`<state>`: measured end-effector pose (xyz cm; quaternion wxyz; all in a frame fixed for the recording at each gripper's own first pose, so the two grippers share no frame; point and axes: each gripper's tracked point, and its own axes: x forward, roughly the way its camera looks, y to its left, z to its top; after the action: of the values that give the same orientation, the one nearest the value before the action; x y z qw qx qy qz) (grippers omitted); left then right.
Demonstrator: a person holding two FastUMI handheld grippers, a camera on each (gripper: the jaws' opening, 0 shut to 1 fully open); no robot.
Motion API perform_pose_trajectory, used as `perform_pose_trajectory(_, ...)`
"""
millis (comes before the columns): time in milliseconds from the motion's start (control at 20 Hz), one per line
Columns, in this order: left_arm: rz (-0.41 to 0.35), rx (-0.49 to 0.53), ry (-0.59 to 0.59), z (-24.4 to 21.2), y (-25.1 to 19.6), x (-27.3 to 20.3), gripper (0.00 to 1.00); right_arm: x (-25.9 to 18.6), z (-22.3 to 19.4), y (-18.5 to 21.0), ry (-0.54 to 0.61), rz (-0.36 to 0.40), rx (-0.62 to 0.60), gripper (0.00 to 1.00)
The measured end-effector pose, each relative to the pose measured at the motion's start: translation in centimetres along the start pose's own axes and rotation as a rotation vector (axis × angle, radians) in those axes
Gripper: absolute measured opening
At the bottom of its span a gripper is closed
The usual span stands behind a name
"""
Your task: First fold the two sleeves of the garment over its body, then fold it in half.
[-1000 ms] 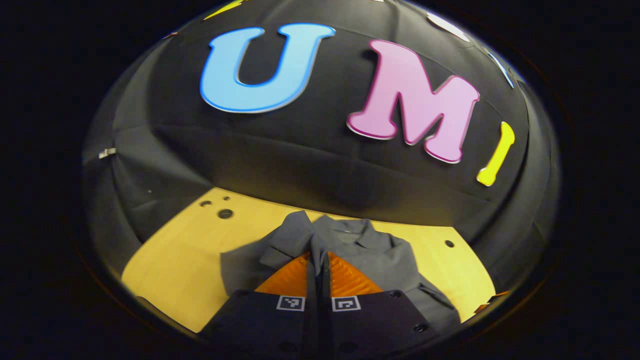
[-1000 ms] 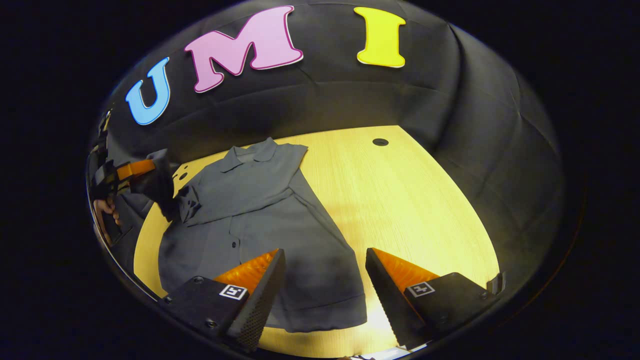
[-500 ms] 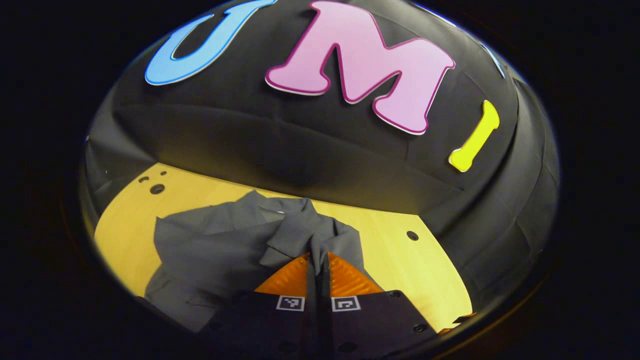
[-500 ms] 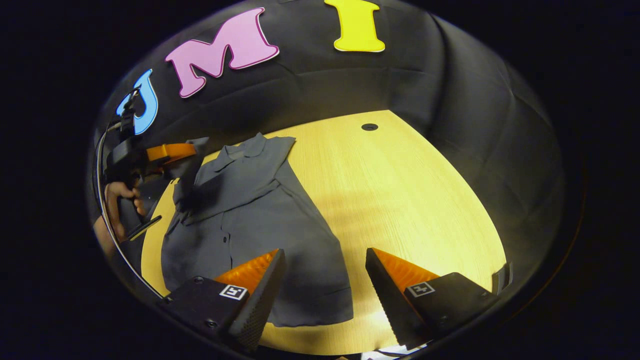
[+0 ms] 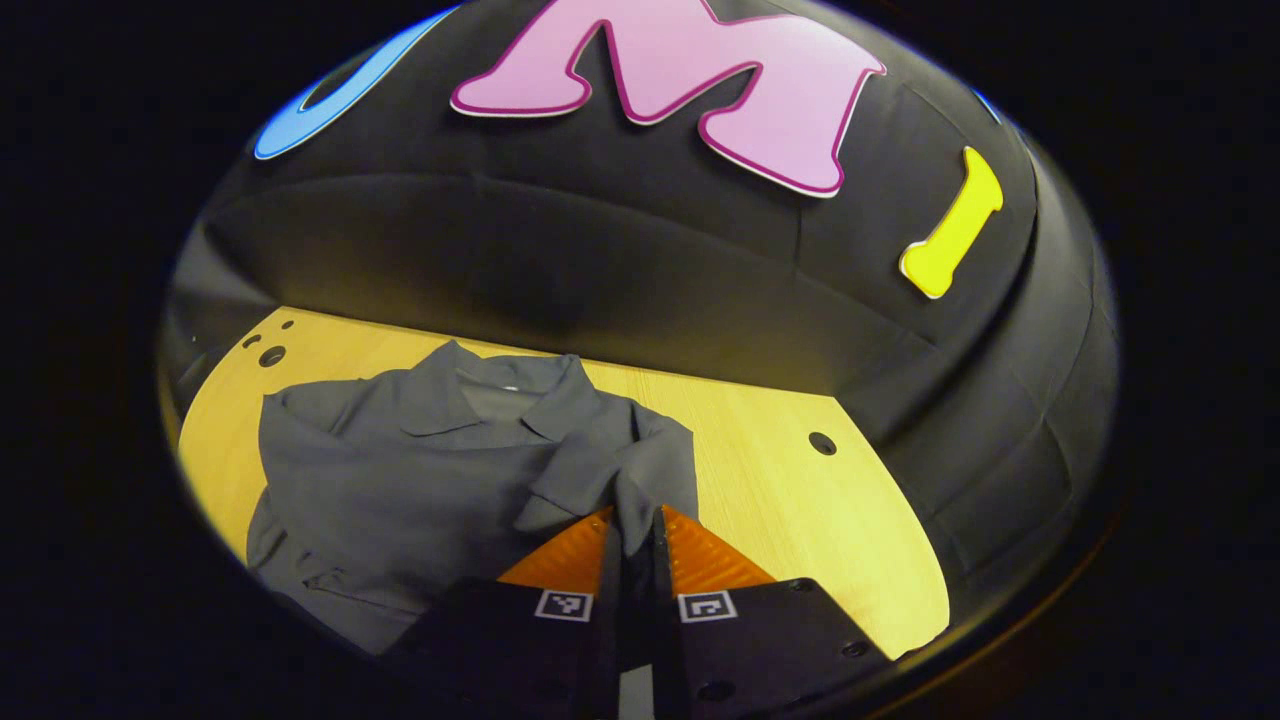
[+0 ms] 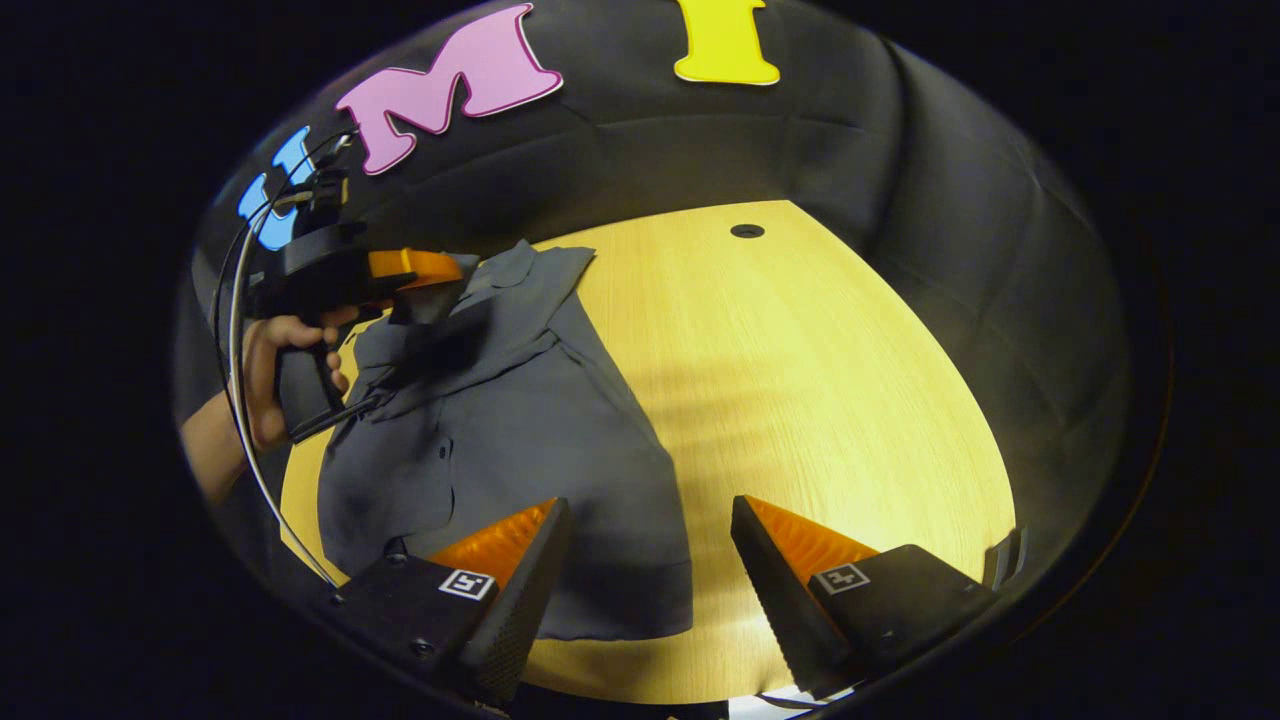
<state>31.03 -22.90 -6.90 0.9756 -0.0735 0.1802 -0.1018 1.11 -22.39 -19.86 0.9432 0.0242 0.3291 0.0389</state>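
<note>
The left gripper (image 5: pixel 632 535) was closed on a sleeve (image 5: pixel 640 480), held above the grey shirt (image 6: pixel 520 420). The right gripper (image 6: pixel 650 560) stood wide open and empty over the shirt's hem.

The left gripper view rides low and close over the shirt (image 5: pixel 440 470), facing the booth wall. The right gripper view sits higher and farther back, looking along the desk (image 6: pixel 800 380); both share the shirt.
</note>
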Motion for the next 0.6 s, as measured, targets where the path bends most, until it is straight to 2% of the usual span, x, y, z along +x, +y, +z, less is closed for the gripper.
perform_pose_trajectory(50, -0.012, 0.003, 0.009, -0.1, -0.5, 0.1, 0.14, 0.2, -0.1, 0.1, 0.010, 0.008, -0.003, 0.99)
perform_pose_trajectory(100, -0.028, 0.004, 0.011, -0.1, -1.0, 0.0, 0.17, 0.2, -0.1, 0.4, 0.019, 0.021, 0.004, 0.99)
perform_pose_trajectory(150, -0.040, 0.006, 0.003, 0.0, -1.4, -0.3, 0.24, 0.4, 0.0, 0.8, 0.023, 0.034, 0.007, 0.99)
perform_pose_trajectory(200, -0.041, 0.008, -0.009, 0.3, -1.4, -0.7, 0.43, 0.7, 0.0, 1.1, 0.029, 0.042, 0.004, 0.99)
perform_pose_trajectory(250, -0.042, 0.011, -0.017, 0.6, -1.2, -1.2, 0.41, 1.0, -0.1, 1.3, 0.036, 0.049, -0.003, 0.99)
perform_pose_trajectory(350, -0.026, 0.035, -0.028, 0.7, 0.0, -2.9, 0.71, 1.4, -0.4, 1.6, 0.055, 0.052, -0.022, 0.99)
perform_pose_trajectory(400, -0.009, 0.054, -0.029, 0.5, 1.0, -4.1, 0.92, 1.5, -0.7, 1.8, 0.064, 0.055, -0.031, 0.99)
perform_pose_trajectory(600, 0.073, 0.089, -0.020, -2.2, 6.8, -10.2, 0.96, 1.8, -1.7, 1.7, 0.095, 0.052, -0.049, 0.99)
